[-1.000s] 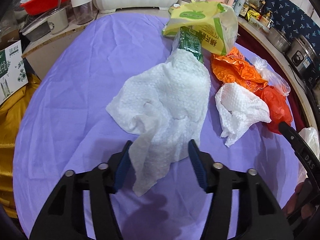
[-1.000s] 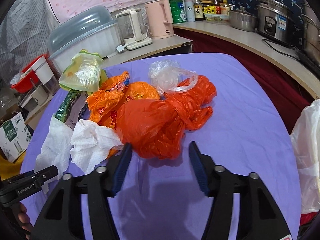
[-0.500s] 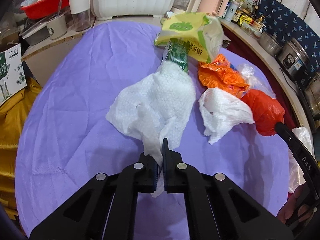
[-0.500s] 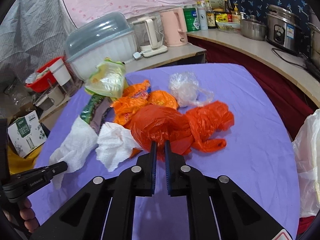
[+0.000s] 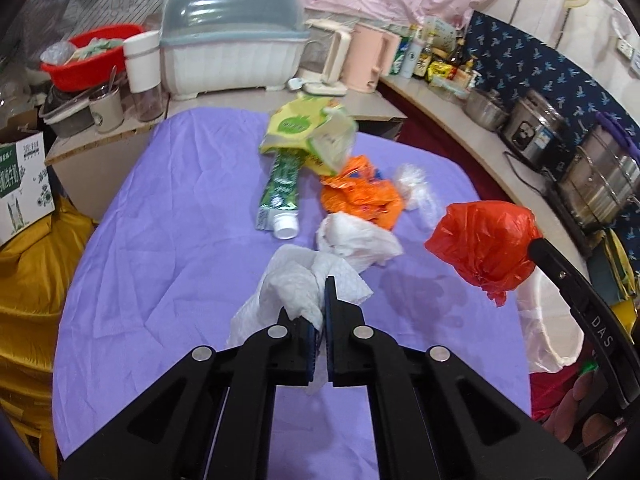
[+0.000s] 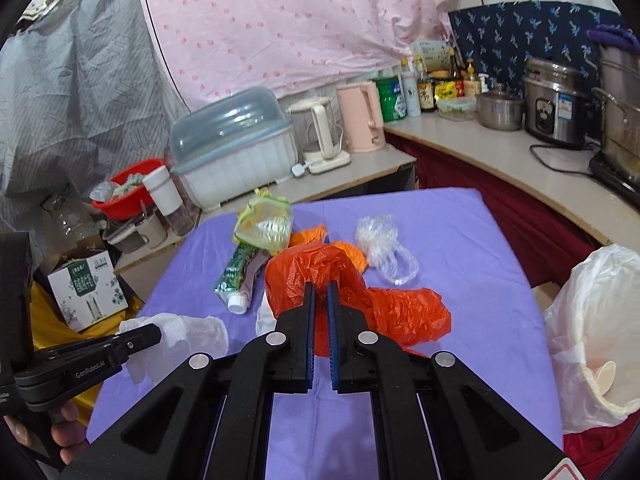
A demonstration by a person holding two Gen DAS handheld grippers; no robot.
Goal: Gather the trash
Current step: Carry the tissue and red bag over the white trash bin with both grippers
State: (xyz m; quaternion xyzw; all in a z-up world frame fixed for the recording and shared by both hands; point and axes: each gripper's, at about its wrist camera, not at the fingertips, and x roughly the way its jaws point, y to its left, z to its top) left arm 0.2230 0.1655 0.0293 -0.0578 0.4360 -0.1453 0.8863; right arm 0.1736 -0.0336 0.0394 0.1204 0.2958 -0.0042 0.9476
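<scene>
My left gripper (image 5: 320, 294) is shut on a white paper towel (image 5: 292, 284) and holds it bunched above the purple table (image 5: 160, 240). My right gripper (image 6: 320, 292) is shut on a red plastic bag (image 6: 296, 272), which hangs off the table with its tail trailing right. In the left wrist view that red bag (image 5: 484, 240) hangs at the right. On the table lie a green toothpaste tube (image 5: 280, 188), a yellow-green wrapper (image 5: 308, 136), an orange wrapper (image 5: 360, 196), a clear plastic bag (image 5: 412, 184) and a crumpled tissue (image 5: 356, 240).
A bin lined with a white bag (image 6: 592, 320) stands off the table's right edge. Behind the table a counter carries a dish rack (image 6: 236, 160), kettles and pots. A cardboard box (image 6: 88, 288) and yellow cloth sit at the left.
Both grippers closed, the left on the paper towel and the right on the red bag, then rose. The towel came off the toothpaste tube, which now lies uncovered.
</scene>
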